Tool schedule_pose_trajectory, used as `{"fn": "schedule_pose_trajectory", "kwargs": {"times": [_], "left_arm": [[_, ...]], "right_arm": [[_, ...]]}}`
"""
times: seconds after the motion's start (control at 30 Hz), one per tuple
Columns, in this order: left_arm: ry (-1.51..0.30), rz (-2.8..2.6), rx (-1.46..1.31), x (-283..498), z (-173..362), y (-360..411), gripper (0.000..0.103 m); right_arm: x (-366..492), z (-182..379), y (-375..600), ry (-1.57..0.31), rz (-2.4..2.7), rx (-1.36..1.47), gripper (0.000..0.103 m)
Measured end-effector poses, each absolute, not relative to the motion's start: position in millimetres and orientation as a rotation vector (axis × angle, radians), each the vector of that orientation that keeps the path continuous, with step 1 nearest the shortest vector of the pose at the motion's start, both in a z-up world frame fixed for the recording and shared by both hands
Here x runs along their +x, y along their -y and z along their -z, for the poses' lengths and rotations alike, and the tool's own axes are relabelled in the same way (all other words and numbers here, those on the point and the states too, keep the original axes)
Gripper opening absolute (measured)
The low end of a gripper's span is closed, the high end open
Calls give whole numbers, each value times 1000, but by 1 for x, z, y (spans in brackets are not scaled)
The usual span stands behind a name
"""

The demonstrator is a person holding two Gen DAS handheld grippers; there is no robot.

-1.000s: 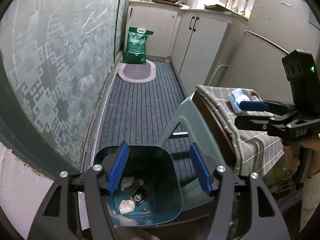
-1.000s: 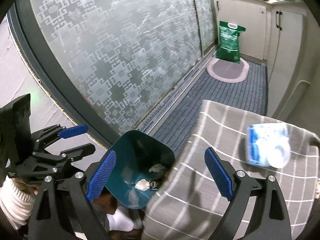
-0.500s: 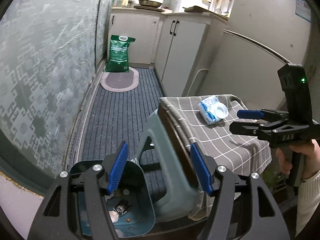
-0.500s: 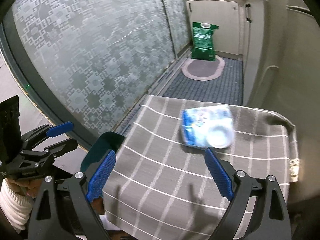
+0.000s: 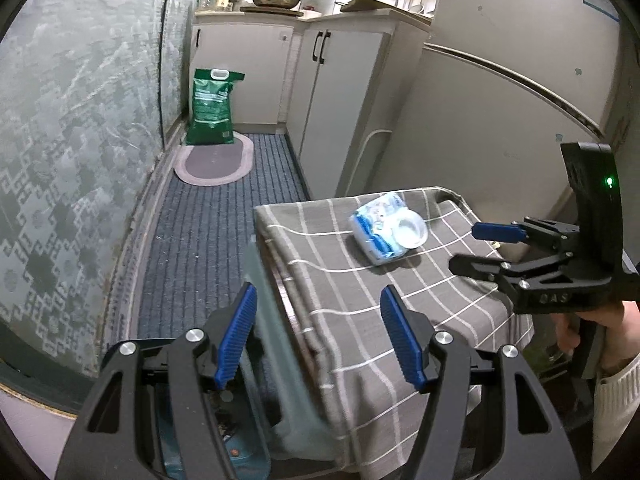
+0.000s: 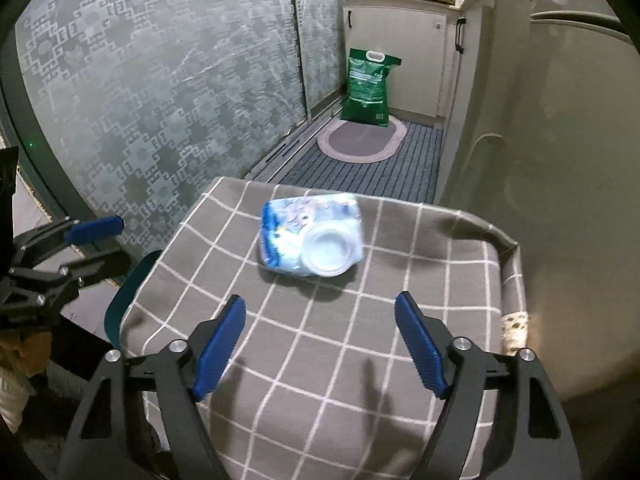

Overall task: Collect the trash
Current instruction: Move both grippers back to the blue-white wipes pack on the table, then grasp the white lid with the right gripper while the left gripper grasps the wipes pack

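A blue and white wipes pack (image 5: 384, 228) (image 6: 310, 240) with a round white lid lies on a grey checked cloth (image 5: 360, 304) (image 6: 320, 364) draped over a low stand. My right gripper (image 6: 319, 300) (image 5: 472, 248) hovers over the cloth just short of the pack; its jaws are closing with nothing between them. My left gripper (image 5: 317, 290) (image 6: 112, 244) is open and empty above the cloth's left edge. The teal trash bin (image 5: 244, 456) (image 6: 120, 304) stands on the floor below that edge, mostly hidden by the cloth and my fingers.
A frosted patterned glass door (image 5: 68, 140) runs along the left. A green bag (image 5: 210, 108) and an oval mat (image 5: 216, 158) sit at the far end of the striped floor runner. White cabinets (image 5: 340, 92) and a pale appliance wall (image 6: 560, 160) close the right side.
Both grippers swung from over the bin to over the cloth-covered top. The wipes pack now sits nearer in both views. The right jaws have narrowed.
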State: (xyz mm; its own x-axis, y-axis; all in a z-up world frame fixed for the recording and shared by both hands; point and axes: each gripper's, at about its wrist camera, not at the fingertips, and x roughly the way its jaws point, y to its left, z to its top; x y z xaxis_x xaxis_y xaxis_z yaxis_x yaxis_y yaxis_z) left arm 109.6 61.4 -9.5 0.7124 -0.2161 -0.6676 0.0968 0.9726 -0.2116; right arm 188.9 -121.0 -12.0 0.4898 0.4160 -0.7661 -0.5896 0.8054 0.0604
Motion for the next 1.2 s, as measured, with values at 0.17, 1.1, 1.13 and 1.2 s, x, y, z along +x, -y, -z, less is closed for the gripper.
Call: {"fn": "schedule_pose_trajectory", "kwargs": {"times": [0.17,1.1,1.13,1.2], "left_arm": [[-777,202,-152,120,16,-44,65],[-860,280,-135,156,40,-14,60],[-859,280,-138,158,40,-14,60],[-856,278,-142,161,39,-13,60]], "right_arm": [[205,13,122,-875,-612,-209,67],[246,44,88,-939,-634,-239,39],[246,43,90,-939,-636,-230,39],[244,38,94,-927,-635,-220,39]]}}
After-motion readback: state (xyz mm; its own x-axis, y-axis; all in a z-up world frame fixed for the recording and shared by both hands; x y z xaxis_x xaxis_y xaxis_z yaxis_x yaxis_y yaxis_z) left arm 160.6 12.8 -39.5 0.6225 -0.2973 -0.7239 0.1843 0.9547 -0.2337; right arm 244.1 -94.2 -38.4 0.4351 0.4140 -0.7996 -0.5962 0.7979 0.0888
